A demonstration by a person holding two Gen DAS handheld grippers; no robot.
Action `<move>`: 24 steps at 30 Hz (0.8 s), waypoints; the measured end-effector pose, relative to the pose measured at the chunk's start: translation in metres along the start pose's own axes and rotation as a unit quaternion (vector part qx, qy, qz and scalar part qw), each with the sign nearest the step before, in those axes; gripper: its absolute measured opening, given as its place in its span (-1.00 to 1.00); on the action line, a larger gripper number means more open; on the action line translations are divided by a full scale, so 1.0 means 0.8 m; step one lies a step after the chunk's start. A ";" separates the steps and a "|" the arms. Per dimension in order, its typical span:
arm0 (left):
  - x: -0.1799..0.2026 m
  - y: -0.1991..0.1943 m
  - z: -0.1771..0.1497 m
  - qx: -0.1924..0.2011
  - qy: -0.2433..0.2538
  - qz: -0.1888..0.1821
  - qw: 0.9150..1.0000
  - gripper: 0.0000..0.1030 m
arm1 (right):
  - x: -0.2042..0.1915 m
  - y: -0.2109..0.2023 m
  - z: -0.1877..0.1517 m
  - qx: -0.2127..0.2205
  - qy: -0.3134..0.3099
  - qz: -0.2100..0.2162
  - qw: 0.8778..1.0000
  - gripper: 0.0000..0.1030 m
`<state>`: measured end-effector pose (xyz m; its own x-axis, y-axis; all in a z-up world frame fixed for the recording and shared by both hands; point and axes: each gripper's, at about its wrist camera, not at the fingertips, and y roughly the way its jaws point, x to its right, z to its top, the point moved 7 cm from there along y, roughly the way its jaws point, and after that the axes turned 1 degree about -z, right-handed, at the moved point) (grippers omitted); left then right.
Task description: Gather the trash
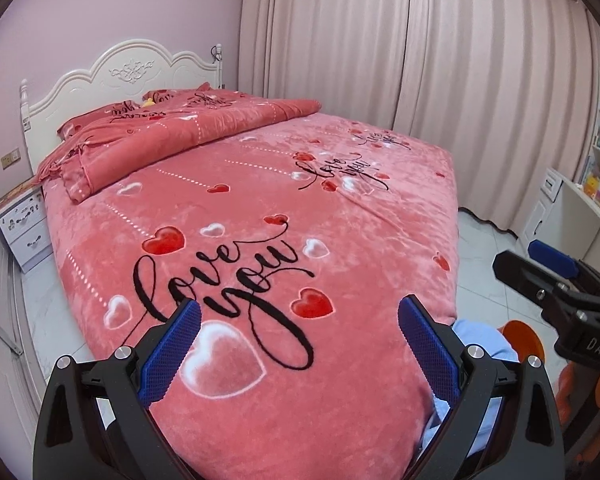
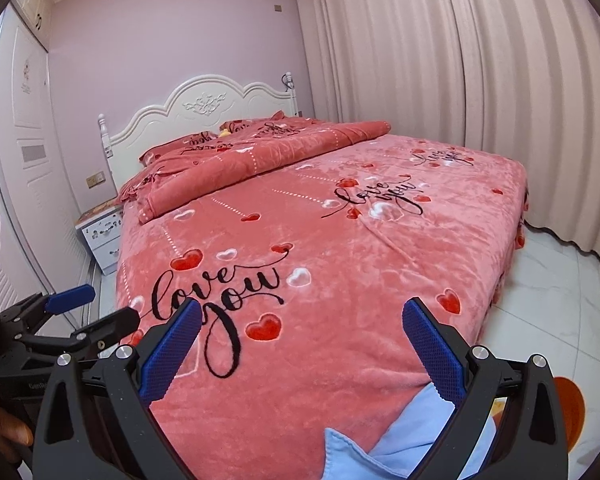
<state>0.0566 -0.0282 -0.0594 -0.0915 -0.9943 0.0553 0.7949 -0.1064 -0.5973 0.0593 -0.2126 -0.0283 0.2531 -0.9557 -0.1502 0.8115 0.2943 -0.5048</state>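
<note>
Bedding fills both views: a coral-pink plush bedspread [image 1: 340, 208] printed with red and white hearts and black "love you" script lies straight ahead of both claws, covering the whole bed. The left claw [image 1: 299, 320] hangs above the near end of that spread with its blue-padded fingers [image 1: 172, 354] spread wide and nothing between them. The right claw [image 2: 302, 320] is likewise wide apart and empty, its pads framing the script and a red heart. In the left wrist view, the right claw appears off to the right, over the white tiled floor [image 1: 488, 256]. Beyond the claws, at the far end, a folded matching pink quilt [image 1: 172, 136] lies across the bed in front of a white carved headboard [image 1: 128, 74]. A white two-drawer nightstand [image 1: 22, 228] stands far left of the left claw. Pale pink pleated curtains [image 1: 420, 60] hang beyond on the right. A light blue cloth [image 2: 404, 440] lies just below the right claw's right finger, at the bed's near corner, beside an orange round object [image 2: 568, 400]. No trash item can be made out on the spread or floor.
</note>
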 end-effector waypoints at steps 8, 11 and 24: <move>0.002 -0.006 0.003 0.009 0.004 -0.004 1.000 0.89 | 0.001 -0.001 0.002 -0.001 -0.003 0.002 1.000 0.91; 0.003 -0.006 0.003 0.007 0.005 -0.006 1.000 0.89 | 0.002 -0.001 0.002 -0.001 -0.002 0.003 1.000 0.91; 0.002 -0.006 0.005 0.006 0.005 -0.004 1.000 0.89 | -0.004 0.011 -0.007 -0.018 0.007 0.017 1.000 0.91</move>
<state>0.0550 -0.0295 -0.0537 -0.1043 -0.9931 0.0528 0.8010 -0.1154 -0.5875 0.0625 -0.2069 -0.0368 0.2731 -0.9449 -0.1804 0.7827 0.3273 -0.5295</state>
